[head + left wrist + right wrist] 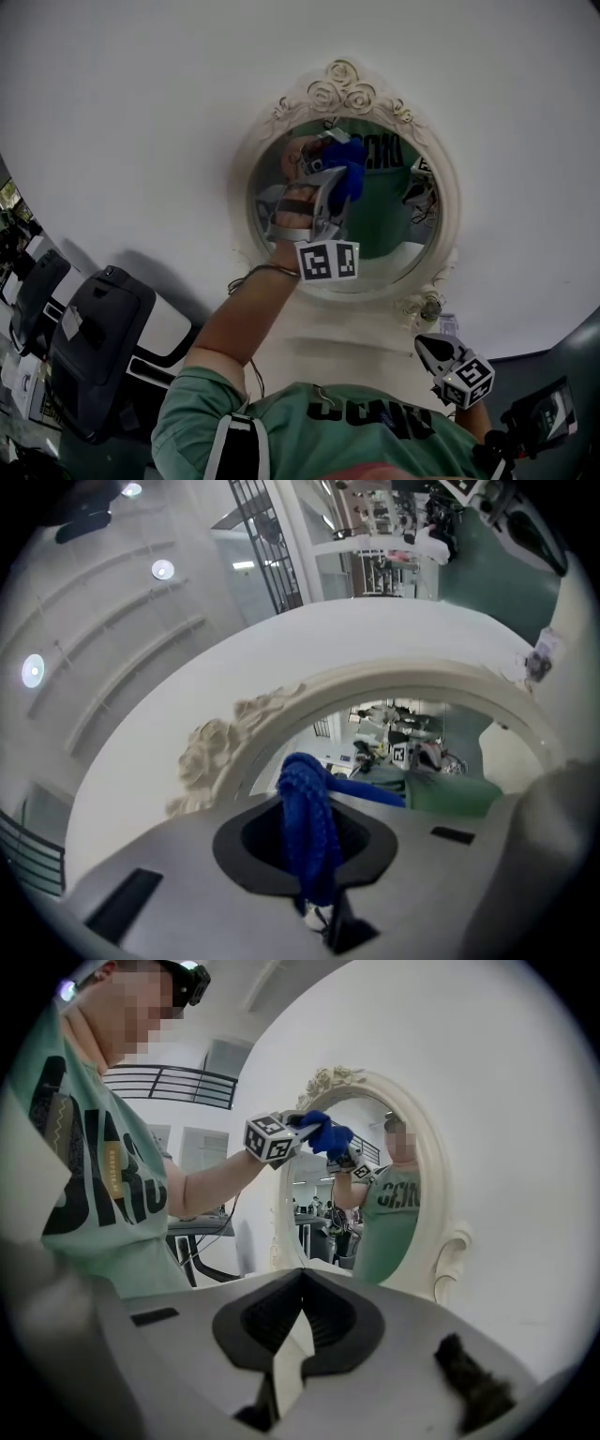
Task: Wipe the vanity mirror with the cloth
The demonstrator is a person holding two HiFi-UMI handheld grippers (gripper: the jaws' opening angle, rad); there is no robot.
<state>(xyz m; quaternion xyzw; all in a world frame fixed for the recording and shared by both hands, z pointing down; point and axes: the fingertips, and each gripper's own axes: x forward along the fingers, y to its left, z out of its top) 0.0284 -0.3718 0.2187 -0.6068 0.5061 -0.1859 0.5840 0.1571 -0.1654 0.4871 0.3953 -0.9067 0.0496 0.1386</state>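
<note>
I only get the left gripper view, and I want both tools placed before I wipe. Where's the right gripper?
Observer: In the head view, the right gripper hangs low, below the oval cream-framed vanity mirror, off the glass.
Operator: Is it holding anything?
Observer: No. Its own view shows the jaws together with nothing between them.
Operator: Which part of the glass is my blue knitted cloth on?
Observer: The upper middle, just under the frame's carved roses.
</note>
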